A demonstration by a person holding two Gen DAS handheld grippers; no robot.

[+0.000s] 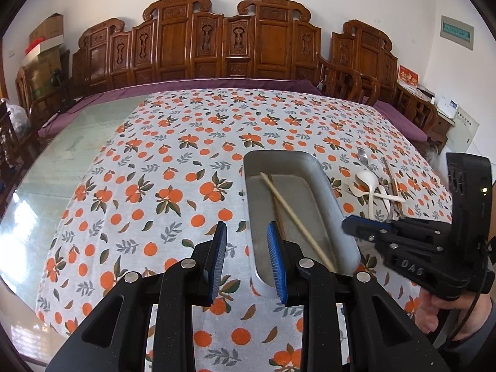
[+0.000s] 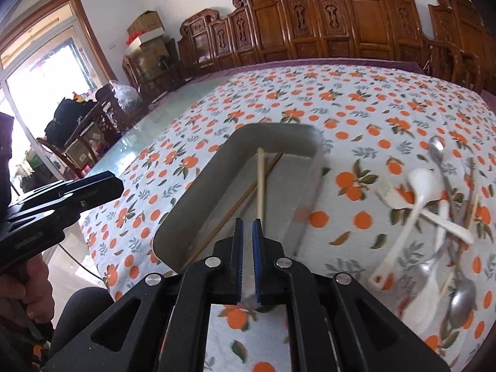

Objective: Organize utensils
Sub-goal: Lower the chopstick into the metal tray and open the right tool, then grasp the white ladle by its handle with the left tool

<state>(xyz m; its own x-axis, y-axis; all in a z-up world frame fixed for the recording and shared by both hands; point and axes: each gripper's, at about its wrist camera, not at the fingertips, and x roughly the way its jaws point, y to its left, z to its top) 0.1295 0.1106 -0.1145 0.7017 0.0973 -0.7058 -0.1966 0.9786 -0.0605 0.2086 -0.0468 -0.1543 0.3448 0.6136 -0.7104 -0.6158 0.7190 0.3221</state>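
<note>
A metal tray [image 1: 338, 217] [image 2: 198, 186] lies on the orange-print tablecloth and holds a pale chopstick [image 1: 294, 214] [image 2: 261, 186] and a darker one [image 2: 245, 198]. My left gripper [image 1: 246, 232] is open and empty, over the tray's near left rim. My right gripper [image 2: 248, 221] is nearly shut with nothing between its pads, over the tray's near end. It also shows in the left wrist view [image 1: 365, 224]. A pile of white spoons [image 1: 369, 186] [image 2: 418, 192], metal spoons [image 2: 462, 294] and chopsticks lies right of the tray.
The cloth [image 1: 173, 167] covers part of a glass-topped table [image 1: 62, 155]. Carved wooden chairs [image 1: 217, 40] line the far edge. Boxes [image 1: 46, 40] stand at the back left.
</note>
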